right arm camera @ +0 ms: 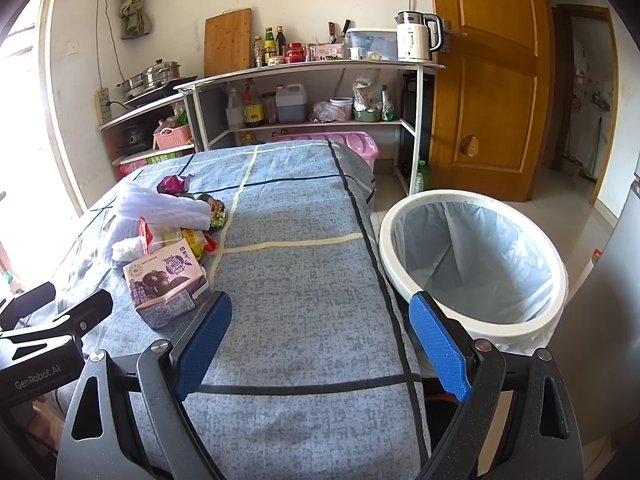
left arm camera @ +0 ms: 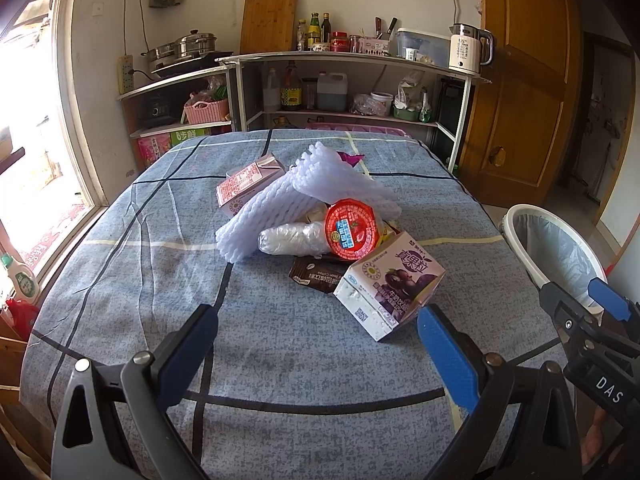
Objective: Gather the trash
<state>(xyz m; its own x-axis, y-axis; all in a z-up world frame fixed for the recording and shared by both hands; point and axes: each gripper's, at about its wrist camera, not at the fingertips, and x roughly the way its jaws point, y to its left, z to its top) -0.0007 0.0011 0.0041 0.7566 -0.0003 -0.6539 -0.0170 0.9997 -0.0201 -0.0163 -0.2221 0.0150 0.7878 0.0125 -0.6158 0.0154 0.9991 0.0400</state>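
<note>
Seen from the left wrist camera, the left gripper hangs low over a table draped in a blue checked cloth, its 2 blue-padded jaws spread wide with nothing between them. Ahead, a heap of trash sits near the middle of the tabletop: a purple juice carton lies tilted at the near edge of the heap, closest to the jaws, with a red-lidded cup just behind it, white foam netting piled across the top, a dark wrapper flat beneath, and a second carton at the far left. The lined bin shows at the right edge.

Seen from the right wrist camera, the right gripper hovers over the bare right half of the cloth, jaws likewise wide apart and empty. The white-rimmed bin, fitted with a clear liner that appears empty, stands on the floor touching the table's right edge. The trash heap lies to the left, the purple carton just beside the left fingertip.

The collecting looks barely begun, with the whole pile apparently untouched. The next move likely calls for a gripper to close on the nearest carton, lift it clear and carry it rightward over the bin.
</note>
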